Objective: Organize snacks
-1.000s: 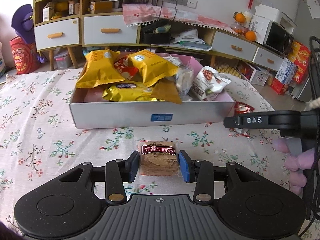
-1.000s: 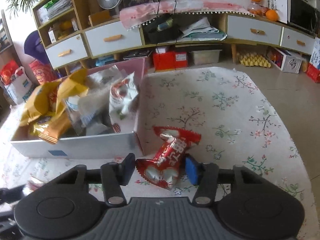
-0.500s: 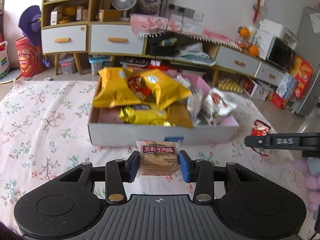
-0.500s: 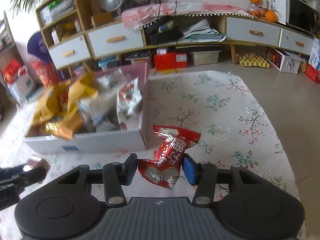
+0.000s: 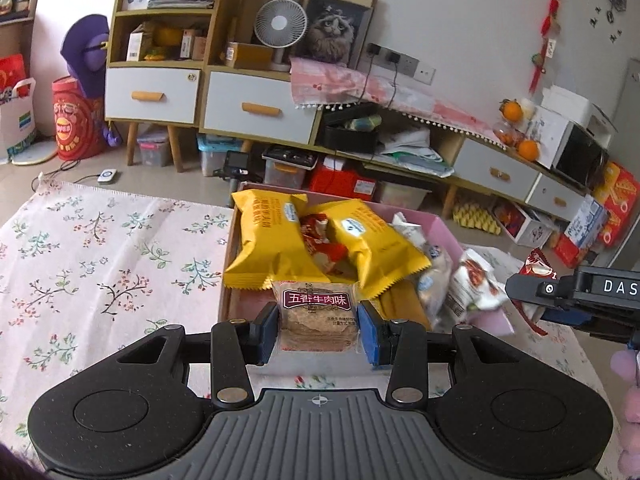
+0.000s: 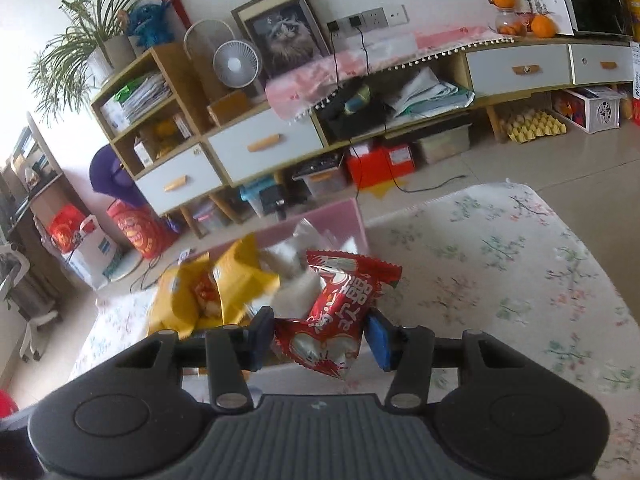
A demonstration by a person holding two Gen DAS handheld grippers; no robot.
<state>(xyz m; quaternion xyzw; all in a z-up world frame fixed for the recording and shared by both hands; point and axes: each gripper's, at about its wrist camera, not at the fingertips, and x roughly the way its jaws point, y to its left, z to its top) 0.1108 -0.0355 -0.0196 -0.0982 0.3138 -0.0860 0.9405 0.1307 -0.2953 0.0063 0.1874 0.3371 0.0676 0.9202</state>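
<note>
Left gripper (image 5: 318, 326) is pinching one brown cracker pack (image 5: 316, 316), right gripper (image 6: 320, 338) pinching one red snack packet (image 6: 334, 320), two yellow bags (image 5: 272, 240) sitting in the pink box (image 5: 452, 236) just ahead.

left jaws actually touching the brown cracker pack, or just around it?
Touching. In the left wrist view both blue pads of the left gripper press flush against the sides of the brown cracker pack, with no gap visible on either side.

Each tool is matte black: the left tool (image 5: 318, 330) and right tool (image 6: 320, 340) have ribbed grey centres, round side discs, silver screws and blue finger pads (image 5: 368, 334). White "DAS" lettering marks one side.
</note>
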